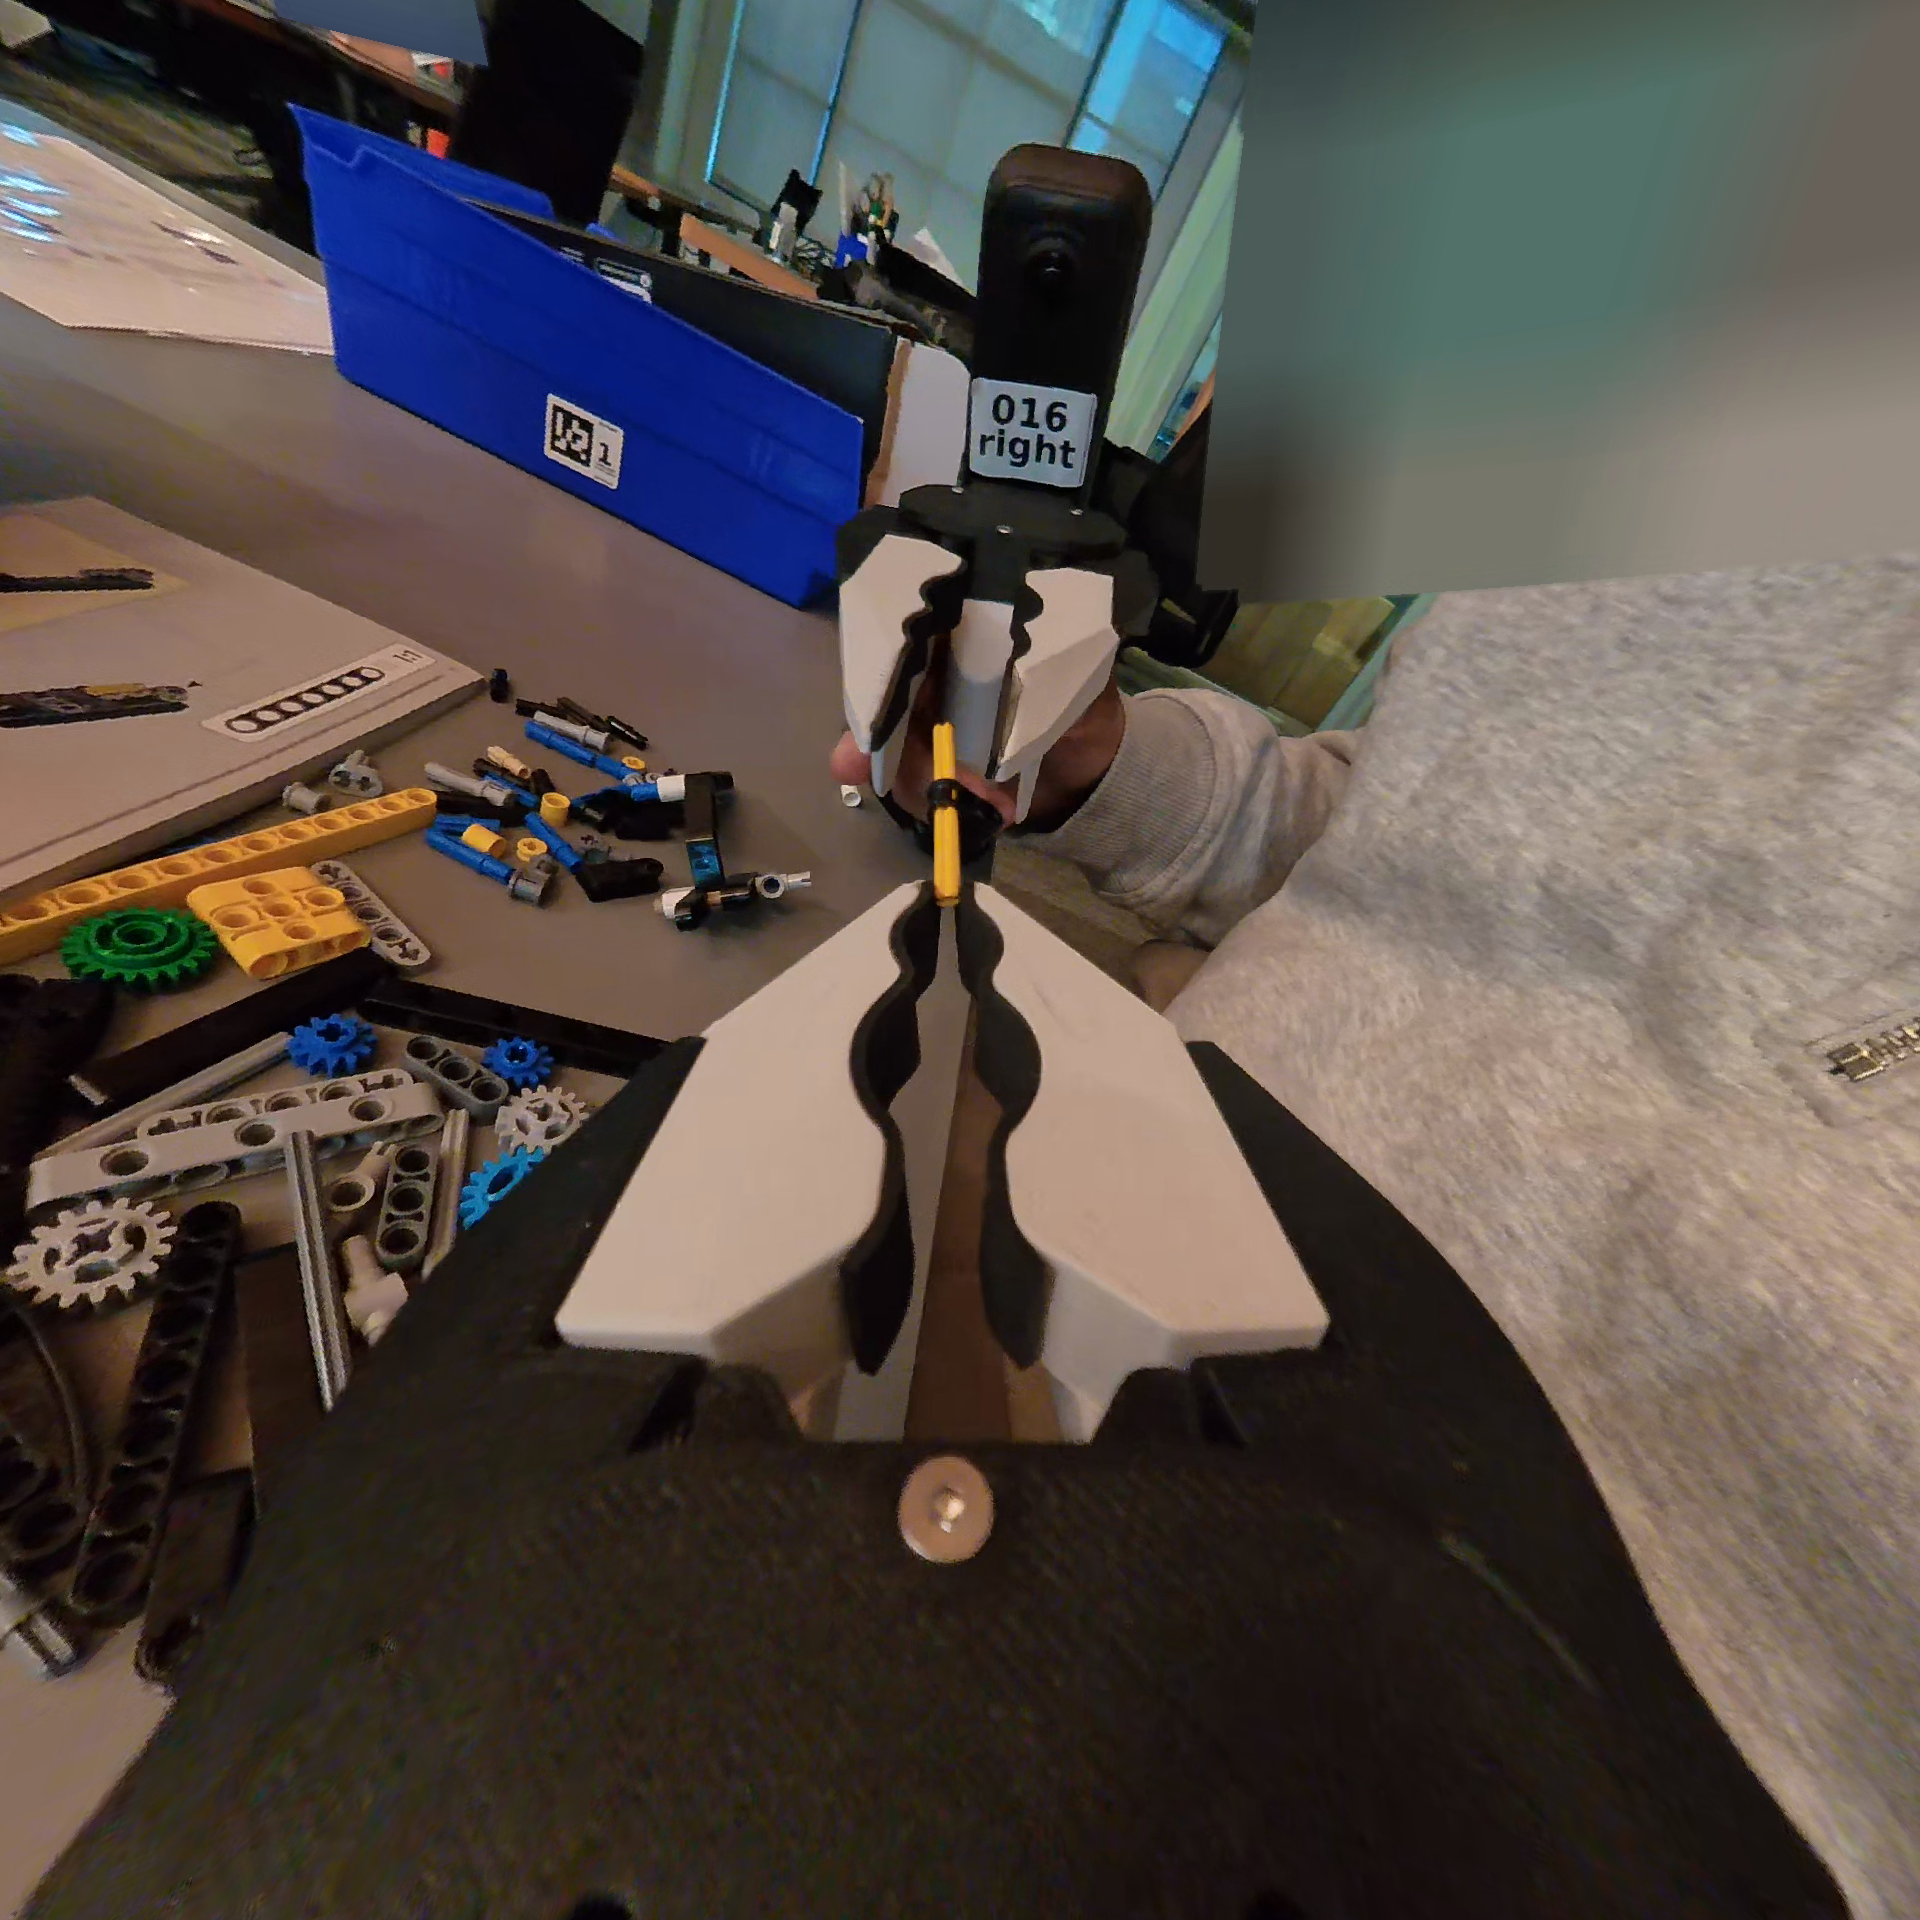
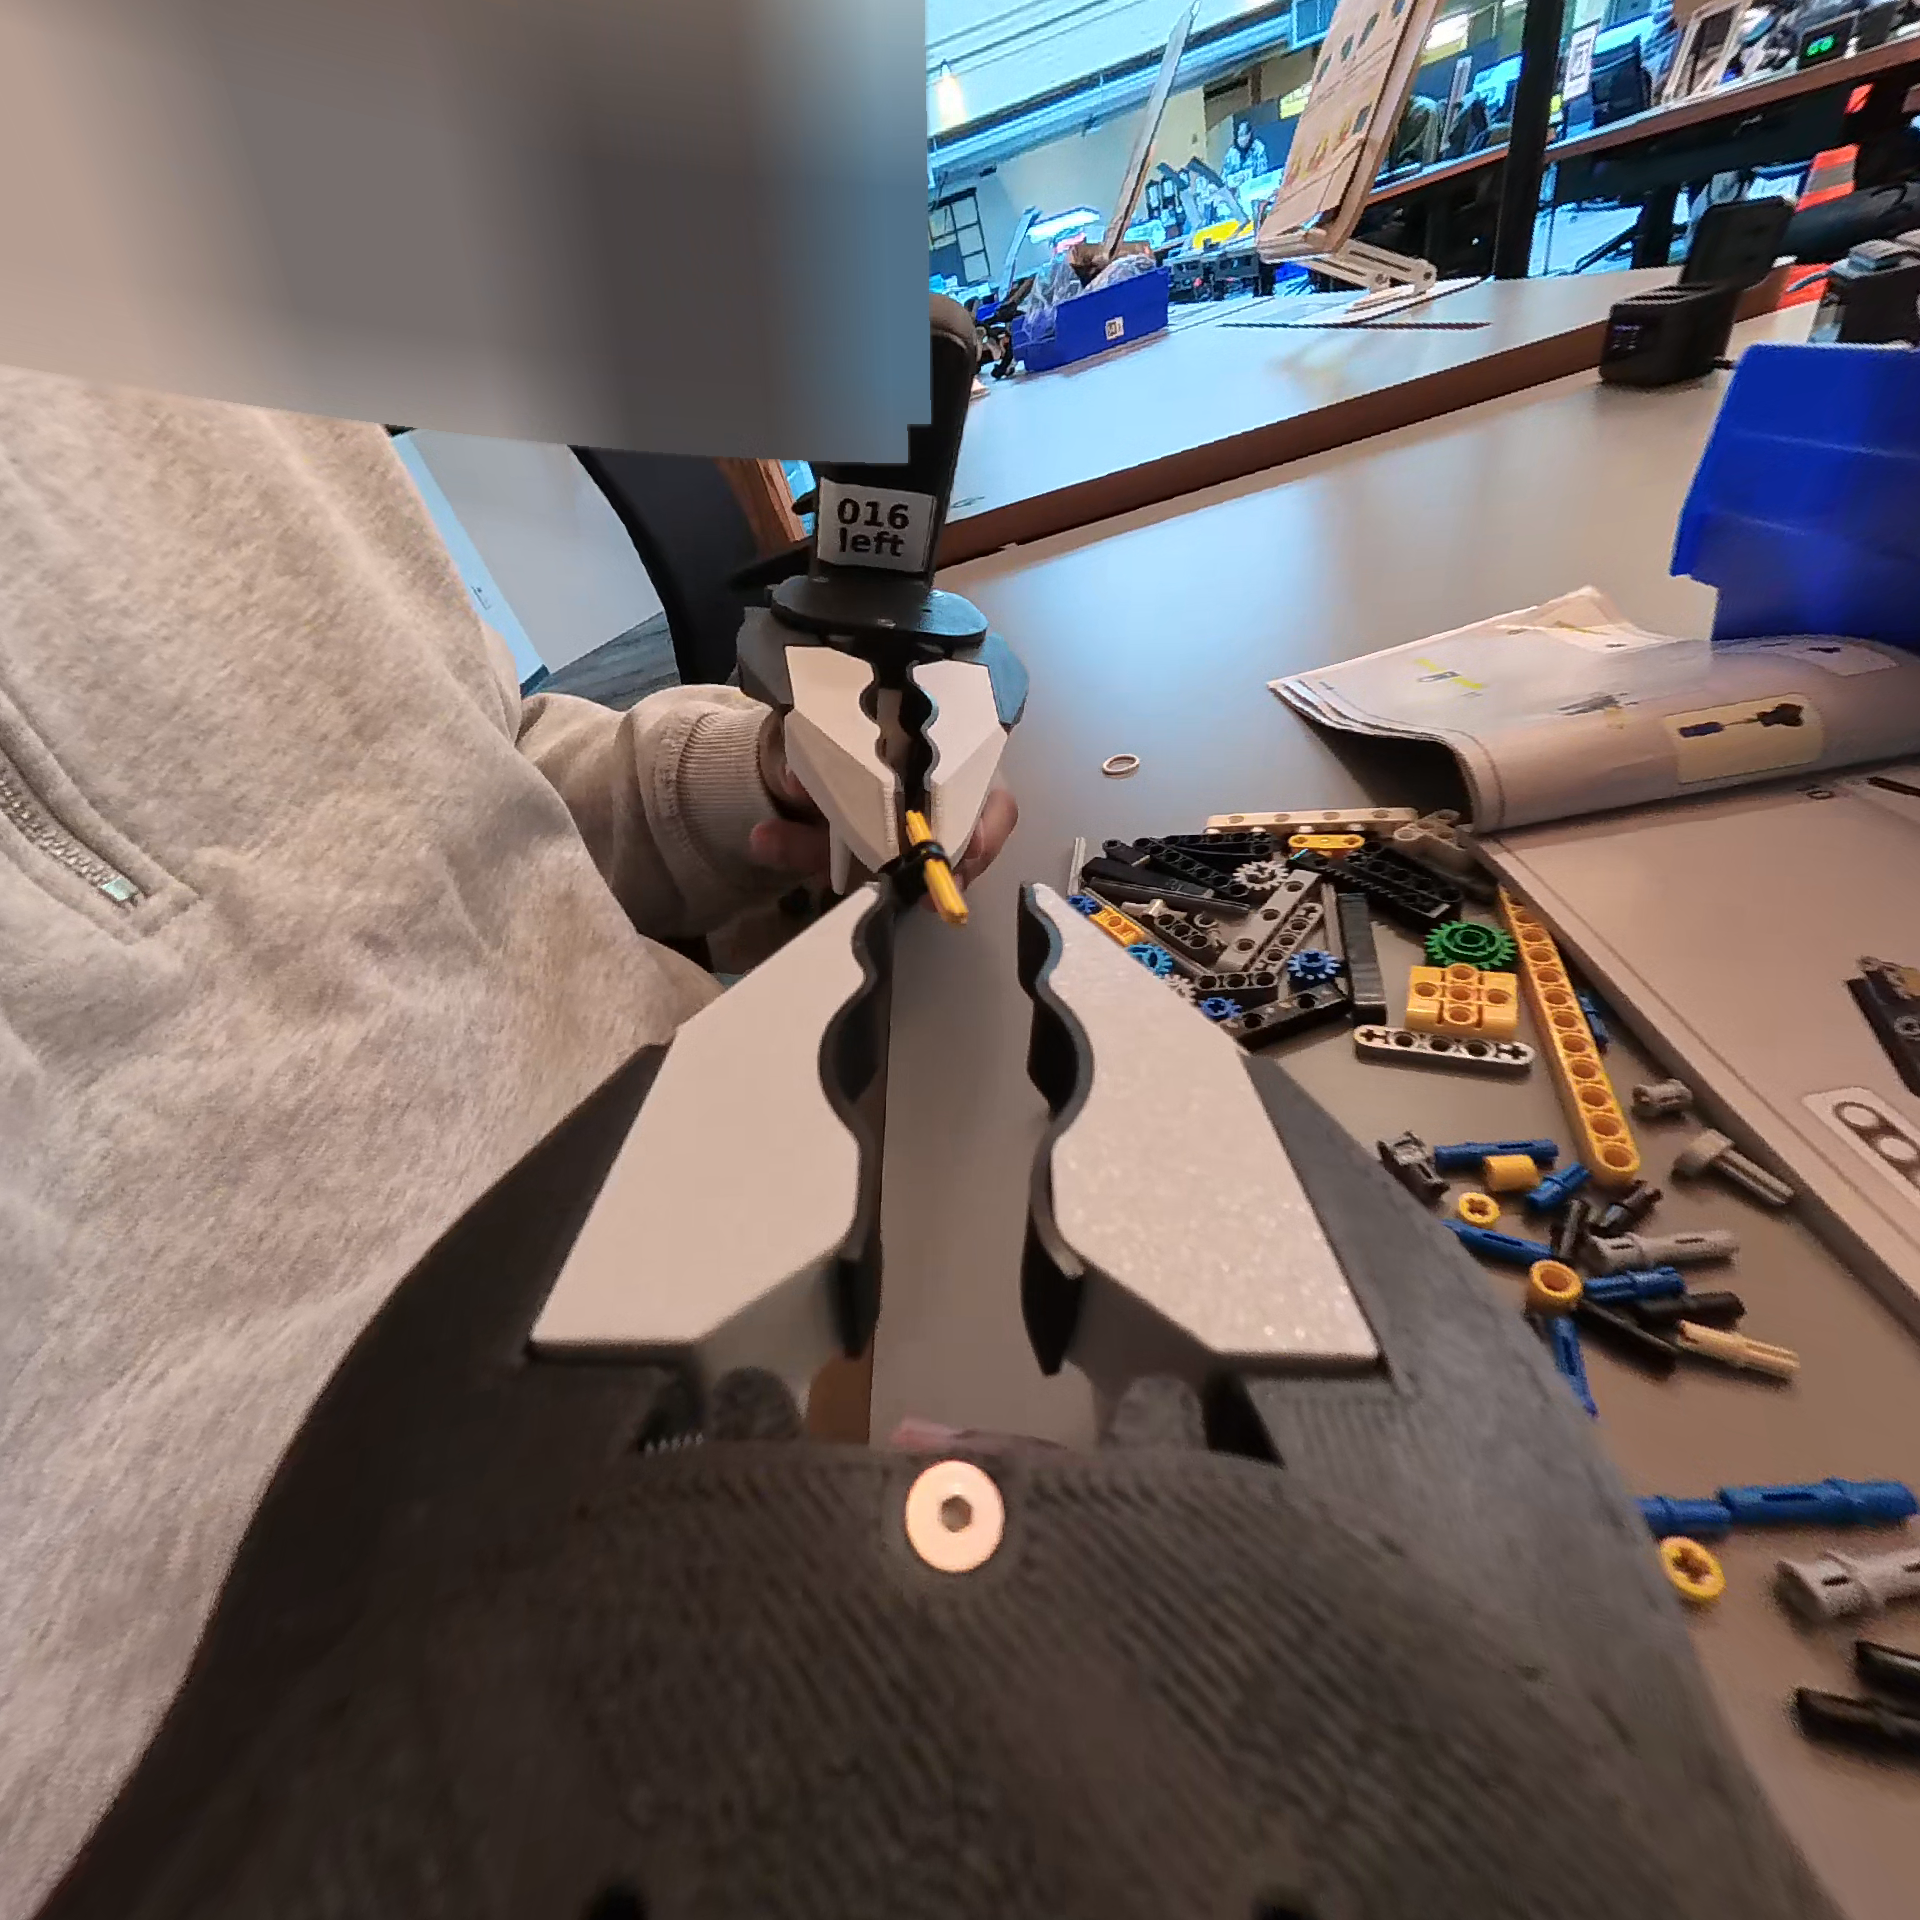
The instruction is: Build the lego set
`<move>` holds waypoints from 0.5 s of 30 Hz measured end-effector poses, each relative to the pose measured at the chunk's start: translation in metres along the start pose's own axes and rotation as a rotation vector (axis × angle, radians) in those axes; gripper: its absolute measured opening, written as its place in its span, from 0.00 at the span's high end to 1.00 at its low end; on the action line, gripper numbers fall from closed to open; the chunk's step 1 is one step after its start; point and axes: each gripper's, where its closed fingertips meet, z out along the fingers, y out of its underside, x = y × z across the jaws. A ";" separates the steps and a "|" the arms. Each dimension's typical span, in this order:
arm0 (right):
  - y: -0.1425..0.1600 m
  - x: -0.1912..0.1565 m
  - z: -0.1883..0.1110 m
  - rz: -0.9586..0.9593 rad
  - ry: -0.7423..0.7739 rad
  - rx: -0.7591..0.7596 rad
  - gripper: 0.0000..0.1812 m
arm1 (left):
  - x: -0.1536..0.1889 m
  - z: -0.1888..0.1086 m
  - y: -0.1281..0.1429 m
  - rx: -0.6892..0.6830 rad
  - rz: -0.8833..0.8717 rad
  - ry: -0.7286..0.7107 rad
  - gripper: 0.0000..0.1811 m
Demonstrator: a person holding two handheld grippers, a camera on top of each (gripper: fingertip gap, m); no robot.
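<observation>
Gripping one end of a thin yellow plastic axle (image 1: 943,821) with a small black bush (image 1: 943,794) threaded on it, the left gripper (image 1: 940,899) has its fingers clenched on that rod, which is held in the air off the near edge of the grey worktop (image 1: 582,582). The right gripper (image 2: 956,904) faces it with fingers spread apart and grasps nothing; its tips stand just beside the axle's free end.

By my reading, the build is barely begun: only this bush-on-axle piece looks assembled. Nearly everything else lies loose on the worktop: the long yellow holed beam (image 2: 1569,1049), green gear (image 2: 1468,942), black beams, grey liftarms, blue gears and scattered blue pins. The open instruction booklet (image 2: 1558,717) lies beside the blue plastic bin (image 1: 582,353) toward the far edge.
</observation>
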 end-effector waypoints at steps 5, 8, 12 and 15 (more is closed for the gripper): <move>0.005 -0.009 0.003 -0.041 -0.039 -0.033 0.93 | 0.008 0.002 0.005 -0.029 -0.005 0.047 1.00; 0.009 -0.014 0.006 -0.071 -0.048 -0.062 0.97 | 0.011 0.002 0.007 -0.040 -0.008 0.058 1.00; 0.010 -0.017 0.007 -0.090 -0.056 -0.069 0.98 | 0.012 0.001 0.007 -0.039 -0.016 0.065 1.00; 0.010 -0.018 0.007 -0.090 -0.060 -0.067 0.98 | 0.013 0.001 0.008 -0.042 -0.017 0.068 1.00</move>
